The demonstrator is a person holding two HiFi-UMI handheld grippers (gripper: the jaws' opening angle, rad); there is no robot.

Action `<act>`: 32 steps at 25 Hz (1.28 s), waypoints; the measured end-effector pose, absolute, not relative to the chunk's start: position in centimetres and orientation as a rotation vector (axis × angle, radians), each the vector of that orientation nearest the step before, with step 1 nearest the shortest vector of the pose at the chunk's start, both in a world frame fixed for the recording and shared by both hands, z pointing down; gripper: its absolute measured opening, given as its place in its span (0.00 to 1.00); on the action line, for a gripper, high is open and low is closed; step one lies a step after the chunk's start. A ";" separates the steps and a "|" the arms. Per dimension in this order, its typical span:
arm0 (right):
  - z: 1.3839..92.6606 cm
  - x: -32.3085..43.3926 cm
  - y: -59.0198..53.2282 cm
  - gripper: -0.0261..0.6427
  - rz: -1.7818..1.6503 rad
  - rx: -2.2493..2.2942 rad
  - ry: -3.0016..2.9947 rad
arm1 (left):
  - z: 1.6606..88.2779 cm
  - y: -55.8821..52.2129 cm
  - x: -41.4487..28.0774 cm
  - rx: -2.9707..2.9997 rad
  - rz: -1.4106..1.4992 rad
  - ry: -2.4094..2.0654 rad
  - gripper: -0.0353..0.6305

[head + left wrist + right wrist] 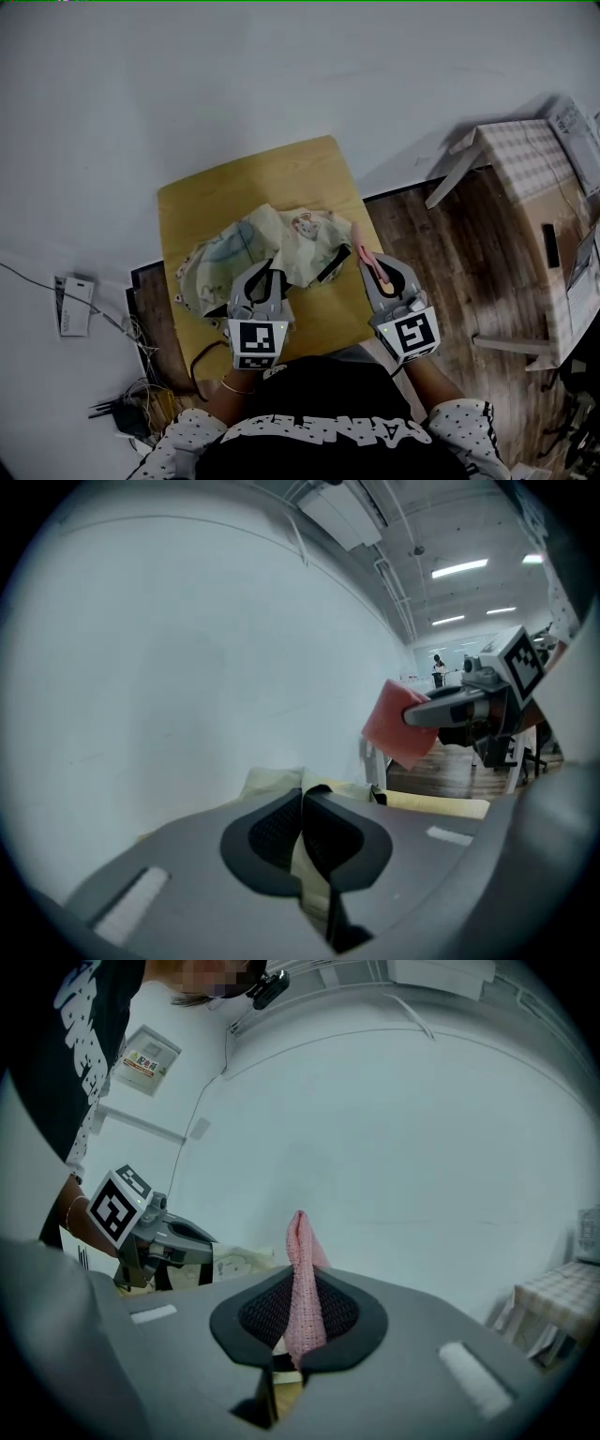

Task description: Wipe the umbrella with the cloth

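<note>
both tools loaded; wiping seemingly not begun
left gripper [303, 803] clamps the crumpled pale printed fabric umbrella [267, 239] mid yellow wooden table [253, 178]; right gripper [298, 1288] pinches the pink knitted cloth [300, 1251] by the table's right edge

I have the table [298, 164] with its far edge toward the wall. The umbrella [246, 246] lies on it, spread from the left edge across the middle, nearer the front edge than the far one.

The left gripper [267, 274] is over the umbrella's near side, a fold of it between the jaws. The right gripper [375, 269] is at the table's right edge, just right of the umbrella. The cloth [366, 257] is between its jaws and sticks out ahead of them.

Off the table:
- A sign [73, 305] on the wall to the left.
- Cables [131, 398] on the floor off the front-left corner.
- A second table [525, 155] well apart to the right.
</note>
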State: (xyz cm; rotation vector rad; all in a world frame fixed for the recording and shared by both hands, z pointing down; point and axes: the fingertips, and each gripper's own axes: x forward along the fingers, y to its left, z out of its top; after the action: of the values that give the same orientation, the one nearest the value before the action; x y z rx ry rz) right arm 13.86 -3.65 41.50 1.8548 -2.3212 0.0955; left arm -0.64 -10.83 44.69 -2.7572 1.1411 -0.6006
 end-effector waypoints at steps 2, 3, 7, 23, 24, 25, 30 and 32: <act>41.6 12.5 -4.3 0.09 0.091 1.818 -2.353 | 44.5 -10.9 -2.3 -2.747 -0.614 1.186 0.06; 41.7 11.8 -4.7 0.09 0.091 1.797 -2.372 | 44.6 -11.0 -3.2 -2.737 -0.633 1.208 0.06; 41.7 9.5 -6.0 0.09 0.104 1.735 -2.438 | 44.9 -10.7 -6.0 -2.739 -0.615 1.281 0.06; 40.5 2.0 -12.7 0.09 -0.028 1.485 -2.638 | 45.8 -9.7 -9.8 -2.716 -0.634 1.416 0.06; 40.6 1.4 -13.2 0.09 -0.037 1.466 -2.647 | 45.8 -9.7 -9.9 -2.714 -0.649 1.415 0.06; 40.9 0.8 -13.7 0.09 -0.042 1.443 -2.654 | 45.8 -9.6 -10.0 -2.708 -0.670 1.414 0.06; 42.2 -1.9 -15.2 0.09 -0.049 1.339 -2.670 | 45.9 -9.5 -10.4 -2.692 -0.719 1.390 0.06; 43.1 -2.7 -15.6 0.09 -0.035 1.298 -2.667 | 46.0 -9.5 -10.5 -2.697 -0.722 1.380 0.06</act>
State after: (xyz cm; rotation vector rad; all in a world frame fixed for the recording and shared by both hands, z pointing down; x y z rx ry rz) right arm -2.73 -15.59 43.06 1.2976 -2.6674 -0.0353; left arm -10.46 -9.49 45.96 -2.6968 1.3802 -0.7220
